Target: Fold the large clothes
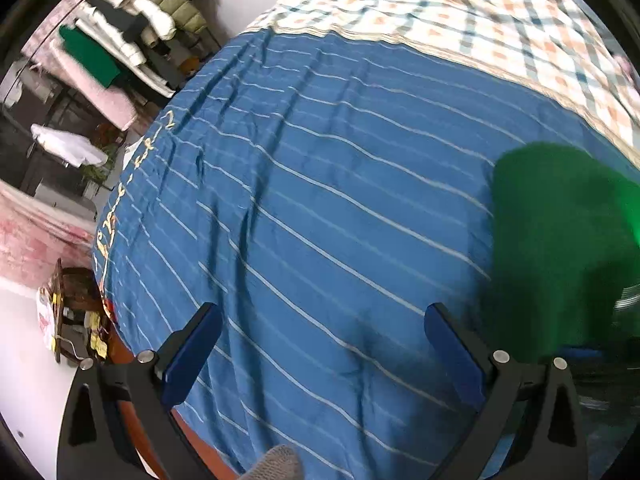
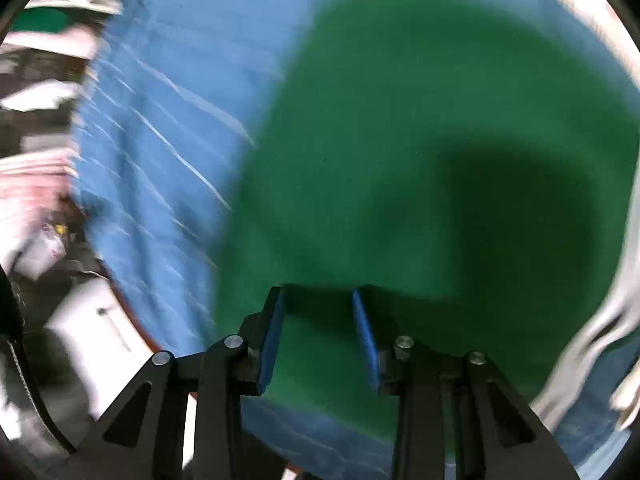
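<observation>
My left gripper (image 1: 320, 352) points down over a bed covered with a blue sheet with thin white stripes (image 1: 304, 184), its jaws spread wide with nothing between them, only the sheet below. A grey gloved fingertip (image 1: 276, 462) shows at the near edge between the arms of that gripper. The green garment (image 1: 560, 248) lies on the sheet to the right of my left jaws, apart from them, a dark rounded heap without clear edges. Beyond the striped sheet, at the far side of the bed, lies a checked cover (image 1: 500, 28) in cream, orange and teal. To the far left, off the bed, a rack holds piled clothes (image 1: 132, 28), white, olive, pink and green. My right gripper (image 2: 318, 300) hangs over the green garment, which fills most of its view; this picture is heavily blurred. Its jaws stand partly apart, with green cloth showing in the gap, and I cannot see the pads pressing on it. The striped sheet runs along the left of the garment there.
</observation>
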### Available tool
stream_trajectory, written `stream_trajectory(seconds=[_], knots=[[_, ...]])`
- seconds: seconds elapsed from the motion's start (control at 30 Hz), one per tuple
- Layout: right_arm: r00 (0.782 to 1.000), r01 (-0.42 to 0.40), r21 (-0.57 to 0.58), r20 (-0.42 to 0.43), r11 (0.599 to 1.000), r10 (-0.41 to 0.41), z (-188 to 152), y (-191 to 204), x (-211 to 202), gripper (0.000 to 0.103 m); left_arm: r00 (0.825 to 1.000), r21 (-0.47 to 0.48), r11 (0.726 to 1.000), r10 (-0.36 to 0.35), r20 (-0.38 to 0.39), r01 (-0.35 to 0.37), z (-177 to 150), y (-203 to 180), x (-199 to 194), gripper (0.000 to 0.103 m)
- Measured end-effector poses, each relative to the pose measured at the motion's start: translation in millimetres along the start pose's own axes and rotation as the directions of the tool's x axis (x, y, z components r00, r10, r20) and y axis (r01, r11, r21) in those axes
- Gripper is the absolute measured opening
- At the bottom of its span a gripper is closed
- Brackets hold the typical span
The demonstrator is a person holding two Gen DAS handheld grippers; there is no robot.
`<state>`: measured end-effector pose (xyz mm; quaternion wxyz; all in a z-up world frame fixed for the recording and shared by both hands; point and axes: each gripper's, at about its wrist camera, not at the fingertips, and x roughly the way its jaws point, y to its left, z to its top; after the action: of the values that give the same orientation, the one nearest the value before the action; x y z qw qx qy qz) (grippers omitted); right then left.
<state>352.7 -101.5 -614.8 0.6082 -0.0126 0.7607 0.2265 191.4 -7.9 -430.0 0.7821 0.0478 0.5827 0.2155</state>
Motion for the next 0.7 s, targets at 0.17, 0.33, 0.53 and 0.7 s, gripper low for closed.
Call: stream_trajectory(seconds=[0.17,0.33,0.53,0.7], knots=[[0.995,-0.076,0.114,0.078,0.991,0.067,-12.3,-21.5,-5.5,0.037,1.0,0.052,0.998,-0.019,0.021,0.018,-5.6,-11.5,-13.3,0.103],[0.953,-0.111,0.33,0.302,0.937,0.006,-77.4,-106.2,-101.0,0.052,0.997,0.078,0.994,-0.076,0.022,0.074,-11.5,-36.0,-16.8,0.103],[0.953,-0.234,0.484,0.284,0.843,0.102,-126.9,-204.9,-94.3,0.054,0.996,0.123,0.989,-0.09,0.023,0.086,-23.6,-72.0,-10.2,0.103],[0.948,-0.299,0.462,0.246,0.835,0.202,-130.1,-199.5,-31.2,0.014,0.997,0.19,0.979,-0.078,0.006,0.075,-35.0,-95.6,-6.5,0.103]])
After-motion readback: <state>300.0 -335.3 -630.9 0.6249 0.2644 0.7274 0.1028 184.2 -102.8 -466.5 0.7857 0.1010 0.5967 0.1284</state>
